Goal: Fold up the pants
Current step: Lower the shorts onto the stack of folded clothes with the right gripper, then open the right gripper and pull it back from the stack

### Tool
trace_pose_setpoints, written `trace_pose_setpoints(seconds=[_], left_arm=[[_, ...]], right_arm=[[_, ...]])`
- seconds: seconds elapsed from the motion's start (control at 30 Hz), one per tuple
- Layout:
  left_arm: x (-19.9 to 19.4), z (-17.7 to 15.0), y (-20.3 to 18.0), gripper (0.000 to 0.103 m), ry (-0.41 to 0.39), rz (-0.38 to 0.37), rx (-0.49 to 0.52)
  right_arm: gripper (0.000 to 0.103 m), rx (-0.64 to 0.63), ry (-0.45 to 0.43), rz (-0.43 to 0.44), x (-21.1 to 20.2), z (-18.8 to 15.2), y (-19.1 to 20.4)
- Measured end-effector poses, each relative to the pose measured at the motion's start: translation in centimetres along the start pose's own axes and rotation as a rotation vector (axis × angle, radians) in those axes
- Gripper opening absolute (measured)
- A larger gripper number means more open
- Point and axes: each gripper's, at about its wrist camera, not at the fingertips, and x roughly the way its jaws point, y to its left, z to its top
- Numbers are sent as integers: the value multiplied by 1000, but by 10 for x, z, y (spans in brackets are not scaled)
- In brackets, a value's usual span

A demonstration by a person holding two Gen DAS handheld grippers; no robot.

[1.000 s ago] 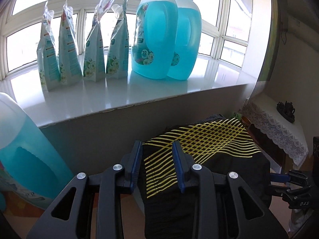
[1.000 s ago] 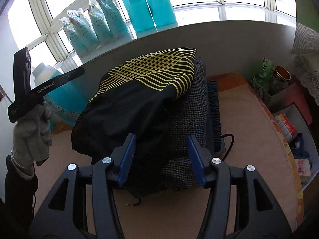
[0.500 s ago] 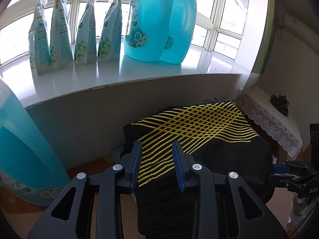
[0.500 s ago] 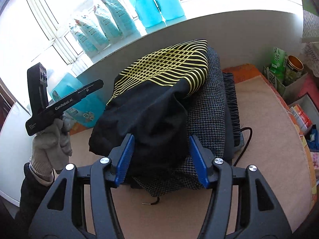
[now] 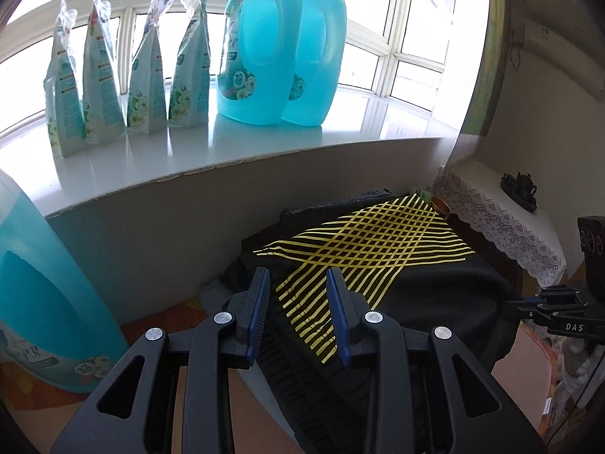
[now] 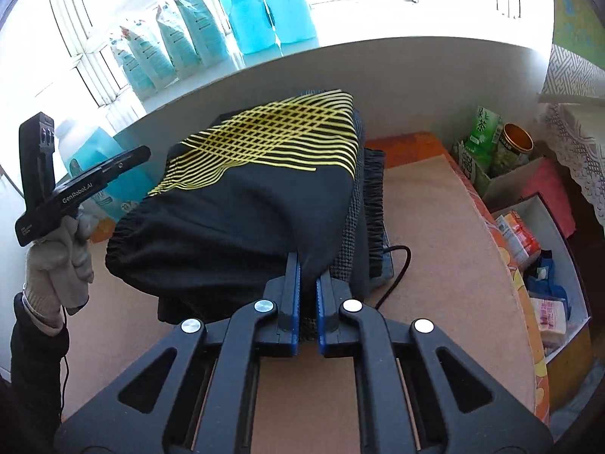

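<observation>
Black pants with a yellow crisscross stripe print [image 6: 242, 204] lie folded on top of a pile of dark folded garments [image 6: 359, 219] on the tan table. My right gripper [image 6: 308, 287] is shut on the near edge of the black pants. My left gripper [image 5: 298, 302] is open, its blue pads on either side of the pants' striped waistband end [image 5: 363, 249] without clamping it. In the right wrist view the left gripper's body [image 6: 75, 193] is held in a gloved hand at the left of the pile.
Blue detergent jugs [image 5: 261, 45] and refill pouches [image 5: 147, 75] stand on the white windowsill. Another blue jug [image 5: 45, 295] stands at the table's left. Boxes, a tin [image 6: 516, 143] and snack packets [image 6: 522, 234] fill the right side. A black cable [image 6: 397, 268] trails from the pile.
My right gripper has moved in and closed on the near edge of the black pants. My left gripper has drawn back slightly, staying open around the waistband.
</observation>
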Motion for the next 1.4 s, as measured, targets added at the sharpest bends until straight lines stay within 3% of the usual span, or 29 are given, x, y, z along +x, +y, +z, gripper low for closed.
trace_pose_setpoints(seconds=[0.1, 0.13, 0.17, 0.5, 0.53, 0.57, 0.63, 1.1, 1.4], left_arm=[[2, -10, -15, 29, 19, -5, 41], [2, -13, -18, 29, 25, -11, 49], [0, -16, -21, 29, 29, -13, 54], [-50, -48, -24, 29, 26, -47, -10], [-57, -52, -25, 31, 21, -49, -16], [-64, -55, -26, 42, 16, -48, -16], [-80, -62, -30, 52, -2, -35, -16], [-177, -121, -43, 67, -69, -19, -74], [-240, -156, -77, 82, -144, 72, 10]], right_arm=[[21, -5, -16, -27, 0, -9, -3], [33, -3, -40, -36, -5, -11, -4], [38, 3, -63, -38, -11, -13, -6], [40, -46, -215, -106, -59, -48, 15], [41, -55, -227, -108, -63, -52, 19], [45, -63, -240, -110, -68, -56, 23], [53, -75, -275, -130, -78, -65, 32], [61, -121, -386, -161, -137, -132, 90], [77, -142, -453, -164, -172, -176, 127]])
